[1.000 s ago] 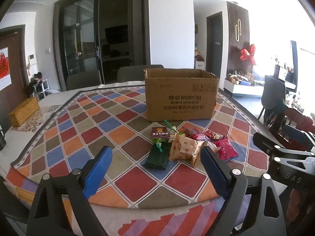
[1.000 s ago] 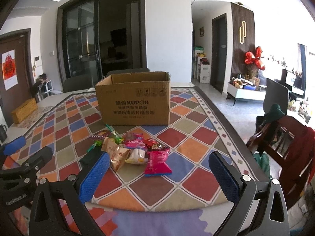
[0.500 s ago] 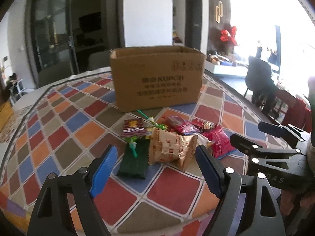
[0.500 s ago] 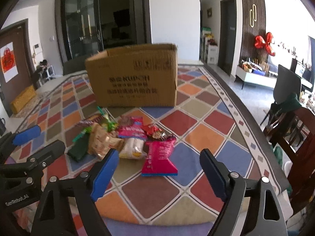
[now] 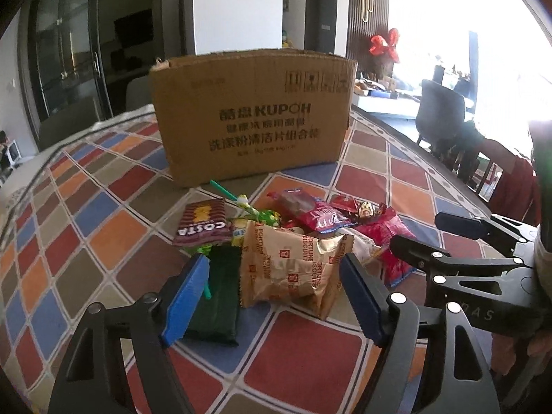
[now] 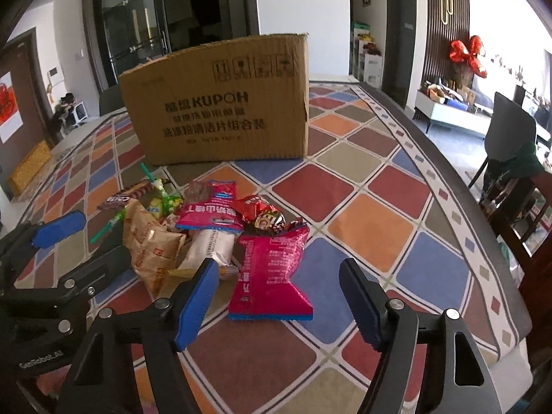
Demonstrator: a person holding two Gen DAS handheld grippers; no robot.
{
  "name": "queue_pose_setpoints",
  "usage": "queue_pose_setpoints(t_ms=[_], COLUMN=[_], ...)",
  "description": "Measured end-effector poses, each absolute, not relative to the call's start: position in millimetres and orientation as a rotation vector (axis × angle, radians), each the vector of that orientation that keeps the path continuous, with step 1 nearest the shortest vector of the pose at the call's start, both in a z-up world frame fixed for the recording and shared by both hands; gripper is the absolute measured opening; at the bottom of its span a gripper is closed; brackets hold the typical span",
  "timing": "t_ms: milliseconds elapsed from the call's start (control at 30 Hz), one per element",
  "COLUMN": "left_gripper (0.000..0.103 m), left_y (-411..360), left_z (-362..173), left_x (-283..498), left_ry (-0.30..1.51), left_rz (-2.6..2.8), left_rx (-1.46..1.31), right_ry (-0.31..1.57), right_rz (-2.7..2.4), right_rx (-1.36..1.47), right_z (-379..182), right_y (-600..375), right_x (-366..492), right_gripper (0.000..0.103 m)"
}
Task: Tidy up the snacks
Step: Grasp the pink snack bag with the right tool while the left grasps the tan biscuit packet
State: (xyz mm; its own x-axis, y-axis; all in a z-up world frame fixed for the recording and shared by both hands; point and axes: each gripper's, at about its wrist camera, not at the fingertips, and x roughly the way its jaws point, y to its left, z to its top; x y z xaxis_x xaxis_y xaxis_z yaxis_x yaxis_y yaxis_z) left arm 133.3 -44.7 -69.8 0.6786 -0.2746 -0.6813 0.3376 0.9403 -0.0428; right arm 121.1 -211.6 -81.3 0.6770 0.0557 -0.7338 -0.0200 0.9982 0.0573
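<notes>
A pile of snack packets lies on the checked tablecloth in front of an open cardboard box (image 5: 252, 117), also in the right wrist view (image 6: 220, 103). My left gripper (image 5: 272, 296) is open just short of a gold biscuit packet (image 5: 289, 265), with a dark green packet (image 5: 217, 296) by its left finger and a brown Costa packet (image 5: 203, 222) beyond. My right gripper (image 6: 277, 298) is open and empty, its fingers either side of a pink packet (image 6: 270, 276). Red wrapped snacks (image 6: 262, 215) and a white packet (image 6: 210, 245) lie behind.
The right gripper shows at the right of the left wrist view (image 5: 483, 262); the left gripper shows at the left of the right wrist view (image 6: 55, 262). Chairs (image 6: 510, 179) stand beyond the table's right edge (image 6: 459, 179). A yellow box (image 6: 29, 169) lies far left.
Both grippers have moved forward and down toward the snack pile, which now looks much larger. Both stay open. The snacks and box have not moved.
</notes>
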Motion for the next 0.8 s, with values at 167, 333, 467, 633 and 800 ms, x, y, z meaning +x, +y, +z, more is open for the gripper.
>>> queue_pose_setpoints(t_ms=[167,333,467,633,800], left_gripper=[0.074,0.069,0.064,0.059,0.052], left_y=[-47,-49,-53,-56,-57], left_z=[-77,-85,-87,-90,-90], left_x=[142,149,152,156,156], left_ry=[0.769,0.803,0.817,0.833,0.834], left_rz=[-0.351,-0.365,-0.377,-0.386,-0.390], left_rx=[0.075,0.056,0.043,0.021,0.003], right_ry=[0.842,0.855,0.857,0.891,0.918], right_rz=[0.034,0.036,0.037,0.039,0.044], right_rx=[0.065,0.080,0.079,0.094,0.114], right_z=[-87,-90,-93,-100,-105], right_y=[-215,-216,-216,-217,-218], right_x=[128,134,138,142,143], right_gripper=[0.070,0.066,0.064,0.059,0.048])
